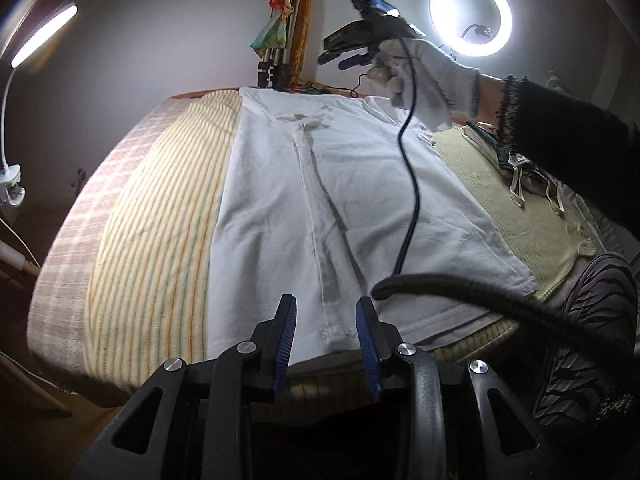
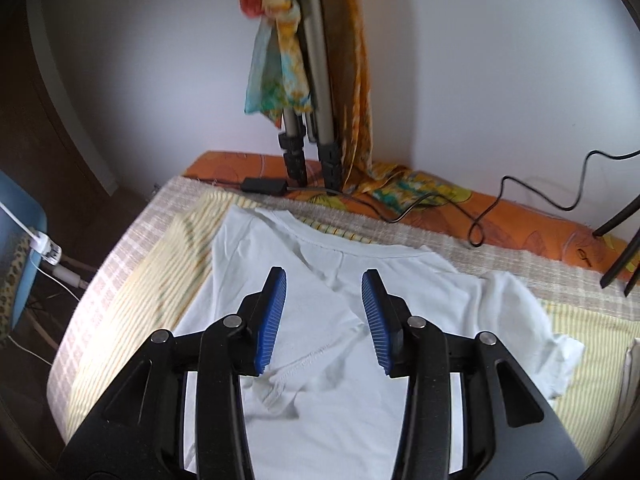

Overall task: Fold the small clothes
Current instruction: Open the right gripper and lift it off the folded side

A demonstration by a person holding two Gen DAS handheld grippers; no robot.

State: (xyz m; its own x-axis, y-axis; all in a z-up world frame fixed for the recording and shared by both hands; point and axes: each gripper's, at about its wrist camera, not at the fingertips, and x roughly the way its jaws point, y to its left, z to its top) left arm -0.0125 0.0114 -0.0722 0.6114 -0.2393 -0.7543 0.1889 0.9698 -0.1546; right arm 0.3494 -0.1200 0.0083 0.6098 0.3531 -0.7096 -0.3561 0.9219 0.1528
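White cotton T-shirt (image 1: pixel 360 200) lies flat on striped yellow-and-cream cloth (image 1: pixel 160 220) covering the table, one side folded inward. Left gripper (image 1: pixel 326 312) hovers over the near hem, blue-padded jaws apart, nothing between them. Right gripper (image 2: pixel 324 284), in a white-gloved hand (image 1: pixel 416 72), hangs above the collar end, jaws apart, empty.

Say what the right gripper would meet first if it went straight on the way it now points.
Probably the white T-shirt spread on the striped blanket. The right gripper is open, angled down, with nothing between its pads. Depth is hard to judge through the fisheye.
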